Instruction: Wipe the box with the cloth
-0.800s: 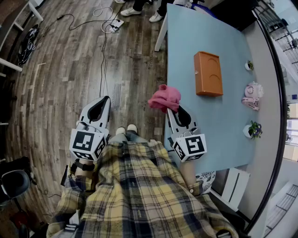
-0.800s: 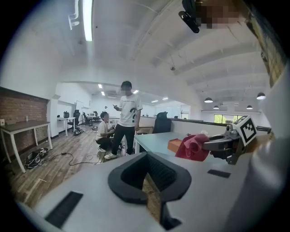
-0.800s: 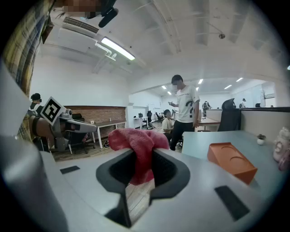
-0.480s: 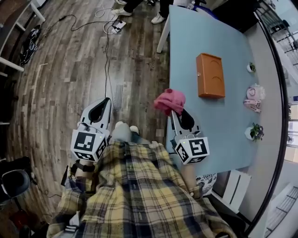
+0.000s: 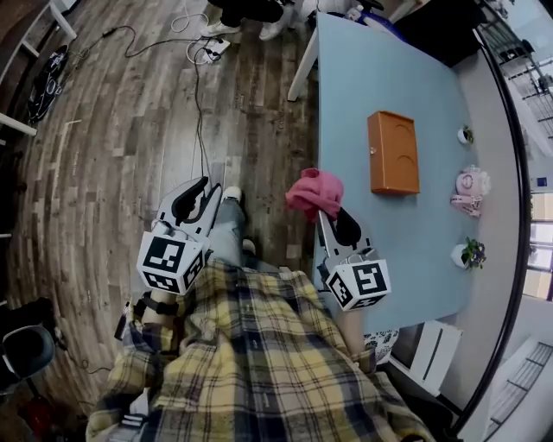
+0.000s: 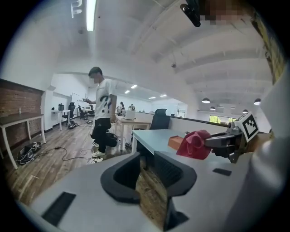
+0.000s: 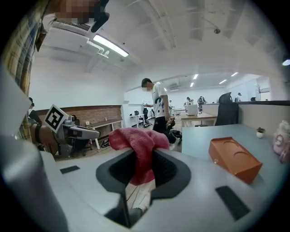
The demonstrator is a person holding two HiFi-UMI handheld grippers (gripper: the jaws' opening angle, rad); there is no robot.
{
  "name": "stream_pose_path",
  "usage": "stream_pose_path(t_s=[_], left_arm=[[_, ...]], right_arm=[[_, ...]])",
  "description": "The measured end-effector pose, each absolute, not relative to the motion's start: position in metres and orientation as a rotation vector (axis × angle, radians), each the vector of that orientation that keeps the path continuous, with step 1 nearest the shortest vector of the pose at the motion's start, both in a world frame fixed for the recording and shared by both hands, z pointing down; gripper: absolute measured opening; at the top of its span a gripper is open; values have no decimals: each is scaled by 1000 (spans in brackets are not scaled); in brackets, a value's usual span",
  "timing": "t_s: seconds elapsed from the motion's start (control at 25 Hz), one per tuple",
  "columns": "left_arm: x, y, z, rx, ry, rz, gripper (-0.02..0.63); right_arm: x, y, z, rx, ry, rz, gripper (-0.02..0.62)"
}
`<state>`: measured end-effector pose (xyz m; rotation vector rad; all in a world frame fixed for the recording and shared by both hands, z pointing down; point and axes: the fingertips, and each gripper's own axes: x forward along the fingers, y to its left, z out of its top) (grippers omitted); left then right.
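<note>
Right gripper view: pink cloth (image 7: 138, 138) clamped between fingers (image 7: 166, 171) of the right gripper (image 7: 138, 153), orange box (image 7: 234, 158) beyond.

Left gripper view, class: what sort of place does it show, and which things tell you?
Probably an open-plan office or lab workspace: desks stand about with an office chair, strip lights run along the ceiling, and cables lie on the wood floor.

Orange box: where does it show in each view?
Head view: box upper right, on the table.
Left gripper view: box right of centre, partly behind the cloth.
Right gripper view: box lower right, on the table.
Shared landmark: the pink cloth.
</note>
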<state>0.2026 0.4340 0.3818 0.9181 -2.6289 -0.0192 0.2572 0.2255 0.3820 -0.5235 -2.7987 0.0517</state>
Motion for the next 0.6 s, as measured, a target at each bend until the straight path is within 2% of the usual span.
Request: stream_pose_path(t_s=[0.28,0.6], left_arm=[[127,432,386,1014,-2574,-26,150],[24,439,381,1090,-2559,-50,187]], right_arm=[[190,235,384,-466,-2779,45,87],[90,251,368,-424,-2824,32,87]])
